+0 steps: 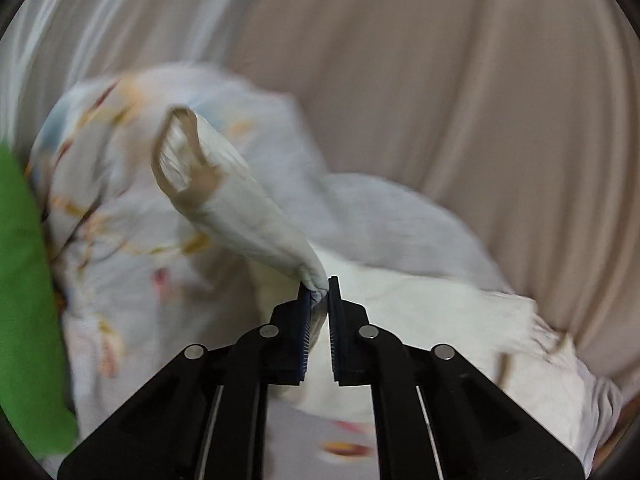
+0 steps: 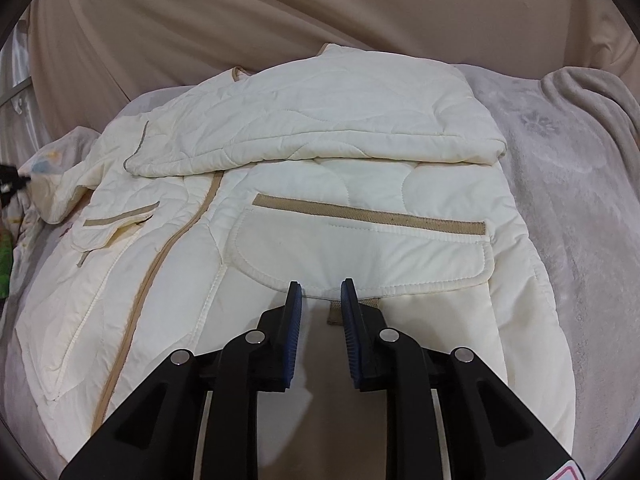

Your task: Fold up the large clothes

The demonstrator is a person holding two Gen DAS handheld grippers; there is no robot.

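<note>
A cream quilted jacket [image 2: 312,152] with tan trim lies spread on a grey blanket, one sleeve folded across its chest. My right gripper [image 2: 320,292] is open and hovers just above the jacket's lower pocket flap [image 2: 360,252]. My left gripper [image 1: 320,292] is shut on the jacket's other sleeve [image 1: 240,200] and holds it lifted, its tan-edged cuff [image 1: 180,156] pointing away. The left wrist view is blurred by motion. The left gripper also shows at the far left edge of the right wrist view [image 2: 10,182].
A grey fleece blanket [image 2: 568,184] covers the surface. A floral sheet [image 1: 112,216] lies bunched at the left, beside a green cloth [image 1: 20,300]. A beige curtain [image 2: 280,8] hangs behind.
</note>
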